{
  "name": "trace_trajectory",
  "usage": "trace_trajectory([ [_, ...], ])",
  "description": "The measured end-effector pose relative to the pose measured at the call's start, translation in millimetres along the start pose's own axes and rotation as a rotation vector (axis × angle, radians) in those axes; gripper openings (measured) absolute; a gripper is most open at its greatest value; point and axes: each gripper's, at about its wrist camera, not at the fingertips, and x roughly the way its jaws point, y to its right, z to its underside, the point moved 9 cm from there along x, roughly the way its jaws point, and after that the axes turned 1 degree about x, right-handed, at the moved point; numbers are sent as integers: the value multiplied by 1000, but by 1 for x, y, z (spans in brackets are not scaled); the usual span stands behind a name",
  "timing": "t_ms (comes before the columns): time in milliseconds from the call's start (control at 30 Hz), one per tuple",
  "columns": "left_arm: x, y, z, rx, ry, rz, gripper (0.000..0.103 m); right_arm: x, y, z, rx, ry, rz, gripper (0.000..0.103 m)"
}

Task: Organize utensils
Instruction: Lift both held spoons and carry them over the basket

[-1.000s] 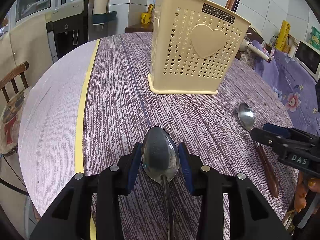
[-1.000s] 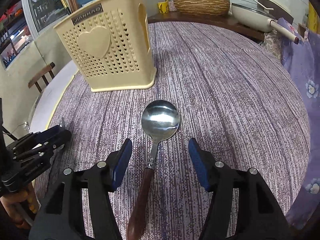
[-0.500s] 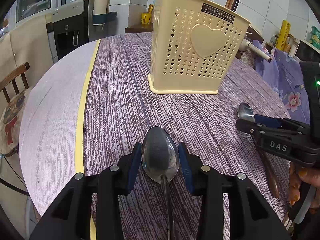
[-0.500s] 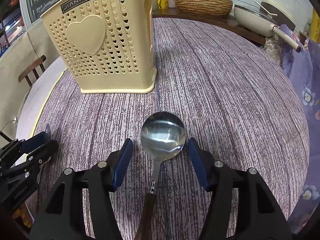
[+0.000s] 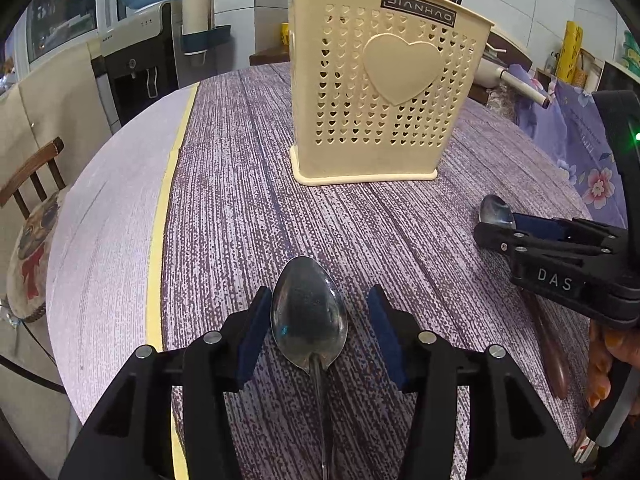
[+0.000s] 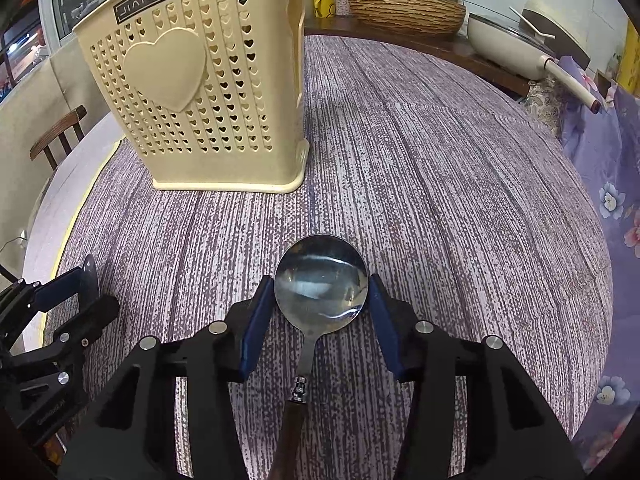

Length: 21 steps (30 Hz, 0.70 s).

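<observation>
**Two spoons flat on the worktop, each framed by a pair of tongs**

While both spoons lay flat on the purple-streaked worktop [image 5: 248, 216], each pointed its bowl away from its camera toward the cream utensil holder [image 5: 384, 92], handle running back under the tool. The all-metal spoon [image 5: 309, 316] sat between the blue pads of the left tongs [image 5: 316, 334], whose jaws had just been opening; the left pad stood at the bowl's edge and a clear gap showed on the right, so nothing was gripped. The wooden-handled spoon [image 6: 320, 292] had its round bowl between the pads of the right tongs [image 6: 318, 320], whose jaws had just been closing; the pads stood right at the bowl's rim, and whether they pressed on it I could not tell.

The holder stood upright beyond both spoons, well apart from them, with bare worktop between. A yellow strip [image 5: 168, 208] ran along the cloth's left border, beyond it a paler margin to the round edge. On the right, the worktop curved off toward a floral purple cloth [image 6: 612, 184].
</observation>
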Motion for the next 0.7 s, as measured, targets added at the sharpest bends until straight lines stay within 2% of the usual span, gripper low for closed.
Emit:
trace_trajectory([
  [67, 1, 1, -1, 3, -2, -11, 49, 0, 0, 0, -3, -1, 1, 48],
  [167, 3, 1, -4, 3, -1, -22, 38, 0, 0, -1, 1, 1, -4, 48],
  [200, 3, 0, -5, 2, -1, -23, 37, 0, 1, -1, 4, 2, -8, 48],
  [467, -7, 5, -21, -4, 36, 8, 37, -9, 5, -4, 29, 38, -54, 48],
  [700, -35, 10, -49, -13, 114, 62, 37, -46, 3, -19, 22, 123, -96, 48],
])
